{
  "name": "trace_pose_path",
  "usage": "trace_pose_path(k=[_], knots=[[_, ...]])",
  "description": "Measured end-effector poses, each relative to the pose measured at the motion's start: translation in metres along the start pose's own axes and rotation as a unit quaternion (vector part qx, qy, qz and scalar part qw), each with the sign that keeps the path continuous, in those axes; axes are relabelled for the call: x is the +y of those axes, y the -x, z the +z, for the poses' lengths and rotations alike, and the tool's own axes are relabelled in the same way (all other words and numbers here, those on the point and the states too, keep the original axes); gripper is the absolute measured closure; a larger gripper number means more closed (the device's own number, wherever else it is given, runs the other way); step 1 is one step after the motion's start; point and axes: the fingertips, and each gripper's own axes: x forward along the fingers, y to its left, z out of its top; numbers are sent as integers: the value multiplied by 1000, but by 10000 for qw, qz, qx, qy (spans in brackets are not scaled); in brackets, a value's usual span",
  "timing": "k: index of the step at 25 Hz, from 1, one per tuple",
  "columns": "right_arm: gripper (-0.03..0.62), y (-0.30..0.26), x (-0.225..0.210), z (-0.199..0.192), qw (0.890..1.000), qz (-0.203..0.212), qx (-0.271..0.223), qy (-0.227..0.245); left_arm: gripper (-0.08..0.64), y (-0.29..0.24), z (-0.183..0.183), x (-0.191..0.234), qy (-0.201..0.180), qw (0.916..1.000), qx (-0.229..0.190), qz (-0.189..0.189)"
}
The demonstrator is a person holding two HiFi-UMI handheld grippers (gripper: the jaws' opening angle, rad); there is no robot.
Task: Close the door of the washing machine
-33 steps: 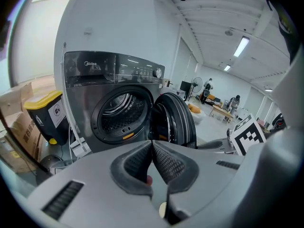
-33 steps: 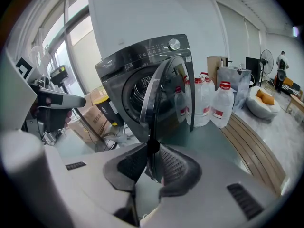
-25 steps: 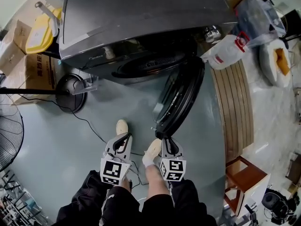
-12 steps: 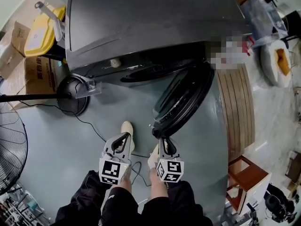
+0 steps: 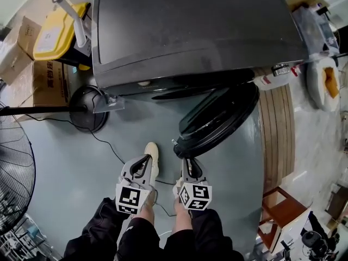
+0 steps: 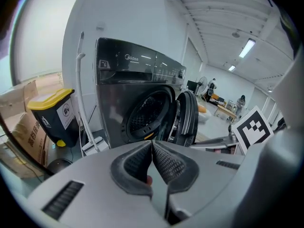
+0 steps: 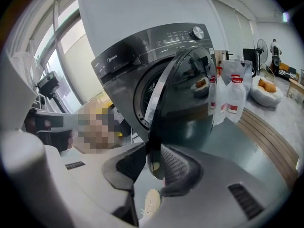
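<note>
The washing machine [image 5: 190, 31], dark grey, fills the top centre of the head view, seen from above. Its door [image 5: 217, 121] stands open, swung out from the machine's front toward the middle right of the frame, with its free edge reaching down to the centre. In the left tool's view the round drum opening [image 6: 147, 115] is uncovered at mid-frame and the door stands edge-on just to its right.

The right tool [image 5: 185, 159] sits at the lower centre of the head view, its tips at the door's free edge. In its own view the door's dark rim stands between the two ribbed pads [image 7: 178, 167]. The jaws have just been opening, yet the pads still seem to press on the rim from both sides, though the wide-angle view makes the contact hard to judge.

The left tool [image 5: 145, 157] is just left of the right one, over the grey floor [image 5: 65, 162] and apart from the door. Its jaws are pressed together at the tips with nothing between them.

A pale shoe [image 5: 152, 154] shows beside the left tool's tips. A yellow-lidded bin [image 5: 54, 34] stands at upper left, a round black stand base [image 5: 87, 107] below it, and a slatted wooden board [image 5: 277, 129] lies at right. White bottles [image 7: 232, 99] stand beside the machine.
</note>
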Motion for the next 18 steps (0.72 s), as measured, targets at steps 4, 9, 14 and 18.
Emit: trace_pose_path(k=[4,9,14,18], knots=[[483,-16,13,10,10000,89,1,16,535,0,-1,15,67,10000,13,72],[483,-33,27,21,9999,163,-6,49,535,2,0,34,151,9997,0,187],[483,-50,42,32,9998,198,5,77,535,4,0,52,226,9994,-22,260],[483,-61,52,39,9997,221,-20,101,535,4,1,66,261,9992,5,315]])
